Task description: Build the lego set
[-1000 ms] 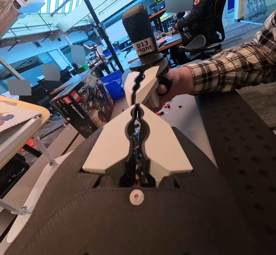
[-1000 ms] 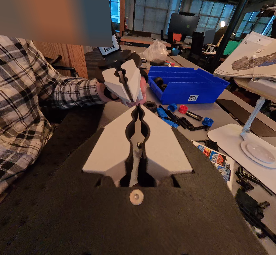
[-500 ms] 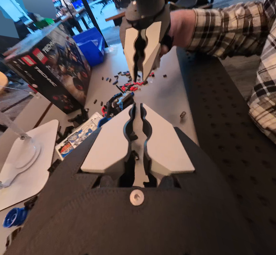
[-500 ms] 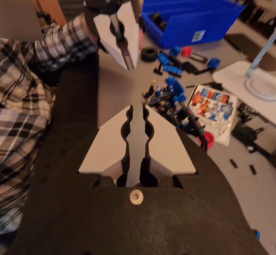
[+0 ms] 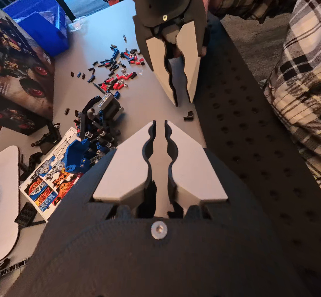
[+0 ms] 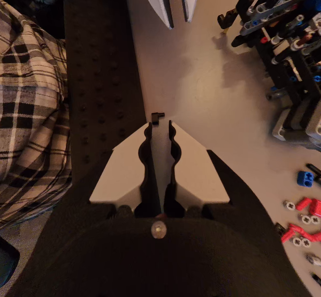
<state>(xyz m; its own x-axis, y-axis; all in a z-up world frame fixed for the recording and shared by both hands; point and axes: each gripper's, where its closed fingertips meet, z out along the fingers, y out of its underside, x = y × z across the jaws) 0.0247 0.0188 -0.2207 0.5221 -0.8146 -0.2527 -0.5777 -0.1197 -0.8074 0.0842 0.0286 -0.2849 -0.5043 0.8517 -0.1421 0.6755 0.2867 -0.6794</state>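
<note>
Looking along our left gripper (image 5: 160, 123), we see its fingers slightly apart and empty. A small black L-shaped lego pin (image 5: 188, 116) lies on the grey desk (image 5: 152, 90), right at the edge where the dark perforated mat (image 5: 243, 132) begins. It sits ahead and to the right of our tips. Our right gripper (image 5: 183, 103) hangs just above it, fingers apart, clearly nearer.

Looking along our right gripper (image 6: 160, 122), the pin (image 6: 156, 117) lies just beyond the left fingertip (image 6: 149, 127). Its longer arm points right, across the fingers. The half-built model (image 6: 286, 48) stands well apart, toward the right.
</note>
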